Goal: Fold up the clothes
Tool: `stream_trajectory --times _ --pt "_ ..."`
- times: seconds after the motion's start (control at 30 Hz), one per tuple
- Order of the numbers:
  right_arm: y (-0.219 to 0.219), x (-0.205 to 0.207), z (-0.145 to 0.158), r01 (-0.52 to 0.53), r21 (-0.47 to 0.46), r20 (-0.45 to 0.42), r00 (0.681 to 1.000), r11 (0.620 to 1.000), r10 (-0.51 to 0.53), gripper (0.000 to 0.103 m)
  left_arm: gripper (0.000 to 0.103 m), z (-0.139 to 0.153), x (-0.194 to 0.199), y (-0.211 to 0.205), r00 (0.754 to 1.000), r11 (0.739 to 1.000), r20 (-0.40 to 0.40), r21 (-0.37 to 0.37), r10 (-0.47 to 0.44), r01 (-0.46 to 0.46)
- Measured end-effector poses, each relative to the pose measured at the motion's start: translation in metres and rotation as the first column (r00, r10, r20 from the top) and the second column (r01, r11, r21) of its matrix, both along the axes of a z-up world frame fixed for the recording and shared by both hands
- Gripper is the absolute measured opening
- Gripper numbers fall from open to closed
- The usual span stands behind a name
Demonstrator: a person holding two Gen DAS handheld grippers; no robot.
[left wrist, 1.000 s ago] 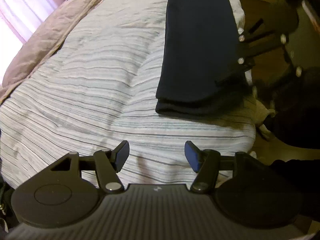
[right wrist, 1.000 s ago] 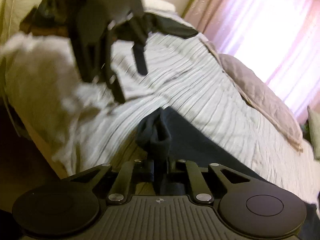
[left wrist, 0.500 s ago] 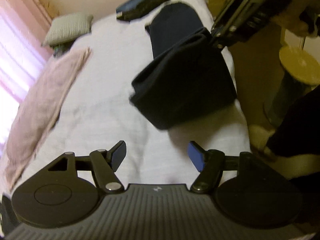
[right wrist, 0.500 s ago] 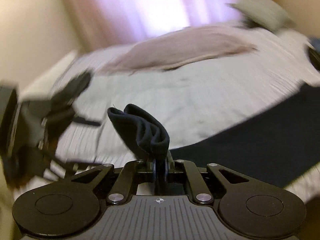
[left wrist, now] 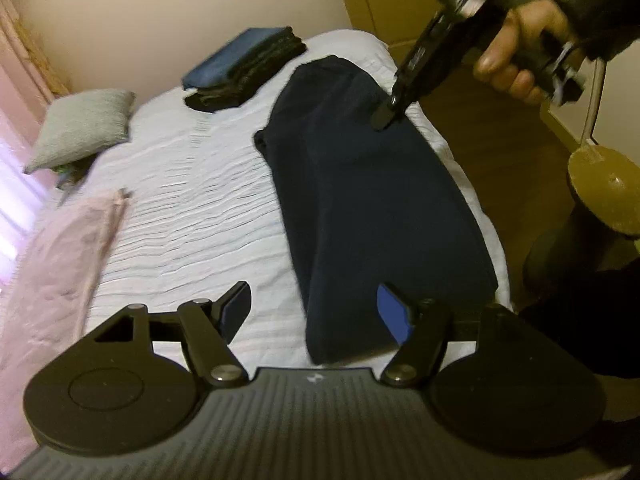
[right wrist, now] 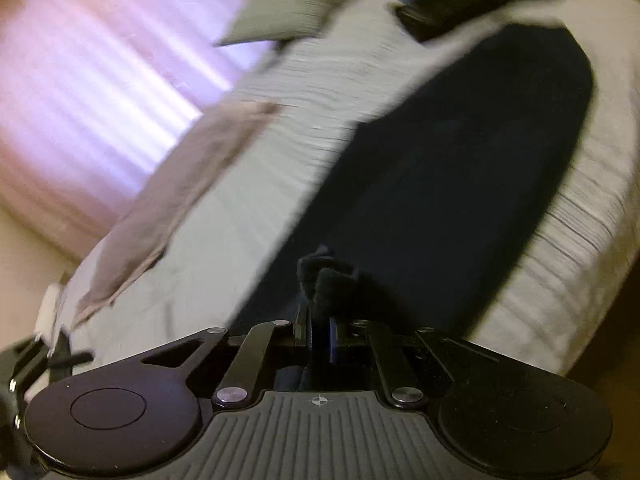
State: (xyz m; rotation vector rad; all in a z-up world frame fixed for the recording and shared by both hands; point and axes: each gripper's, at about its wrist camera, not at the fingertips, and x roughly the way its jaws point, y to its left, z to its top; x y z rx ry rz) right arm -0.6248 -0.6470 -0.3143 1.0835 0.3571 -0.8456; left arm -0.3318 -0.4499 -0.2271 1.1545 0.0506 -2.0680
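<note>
Right gripper (right wrist: 319, 334) was clamped on a bunched edge of the navy garment (left wrist: 372, 200), lower centre. Left gripper (left wrist: 314, 312) gaped empty, garment's near end between its fingers.

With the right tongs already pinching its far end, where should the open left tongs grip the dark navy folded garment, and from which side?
Grip the near folded edge of the dark navy folded garment, coming in low from the bed's near end. That thick, rounded fold already lies between the open left tongs, facing them.

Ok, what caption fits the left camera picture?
Right gripper lays dark trousers on the bed; left gripper open.
</note>
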Motion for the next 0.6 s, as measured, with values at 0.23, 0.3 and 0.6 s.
stream_trajectory --times 0.23,0.3,0.6 --pt "-0.037 -0.047 -0.025 0.045 0.065 0.095 0.994 0.997 -0.051 0.006 0.066 -0.022 -0.045 -0.067 0.998 0.993 0.024 0.108 -0.050 0.047" --pt "-0.043 -0.056 -0.034 0.073 0.103 0.095 0.992 0.992 -0.083 0.006 0.066 -0.025 -0.055 -0.085 0.998 0.990 0.029 0.130 -0.059 0.055" --pt "-0.054 -0.074 -0.040 0.052 0.151 0.110 0.991 0.987 -0.069 0.007 0.066 -0.039 -0.100 -0.149 0.991 0.975 0.059 0.198 -0.118 0.104"
